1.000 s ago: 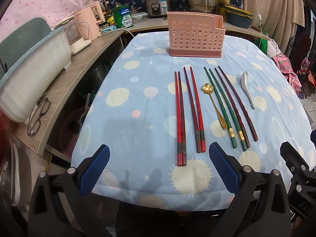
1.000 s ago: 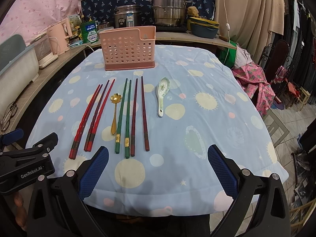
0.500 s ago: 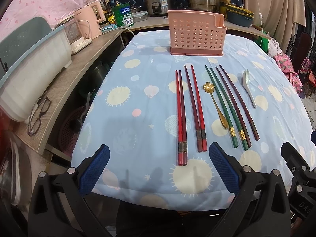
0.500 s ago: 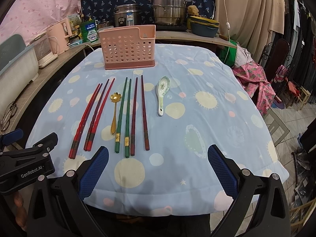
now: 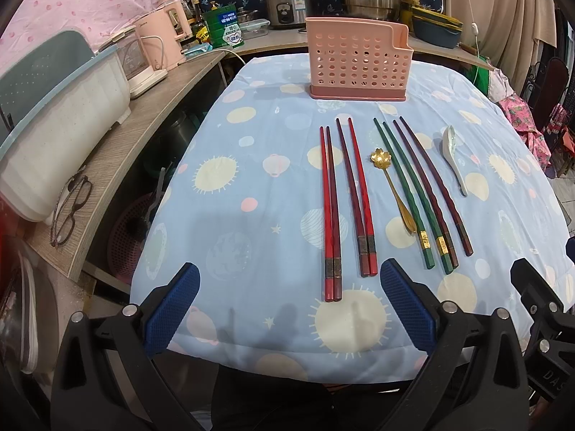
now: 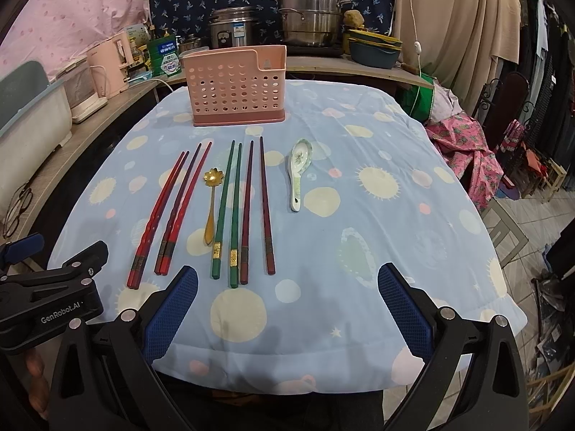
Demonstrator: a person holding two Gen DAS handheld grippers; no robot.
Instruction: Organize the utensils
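Observation:
A pink perforated utensil holder [image 5: 357, 61] [image 6: 237, 86] stands at the far side of the blue patterned tablecloth [image 5: 251, 186]. In front of it lie a bright red chopstick pair [image 5: 330, 215] [image 6: 158, 215], a dark red pair [image 5: 357, 197] [image 6: 183, 208], a gold flower spoon [image 5: 393, 186] [image 6: 211, 208], a green pair [image 5: 413, 197] [image 6: 228, 208], a maroon pair [image 5: 435, 186] [image 6: 257, 204] and a white ceramic spoon [image 5: 454, 154] [image 6: 299, 172]. My left gripper [image 5: 289, 307] and right gripper [image 6: 287, 305] are open and empty over the near table edge.
A counter on the left holds a white tub [image 5: 54, 118], glasses [image 5: 70, 212], a pink kettle [image 5: 165, 43] and a green tin [image 5: 226, 30]. Steel pots [image 6: 309, 18] and bowls [image 6: 373, 50] stand behind the table. Chairs and clothes [image 6: 463, 143] are to the right.
Both grippers have drifted very slightly; the left view shifted a little so the utensils sit lower in frame. Nothing on the table moved.

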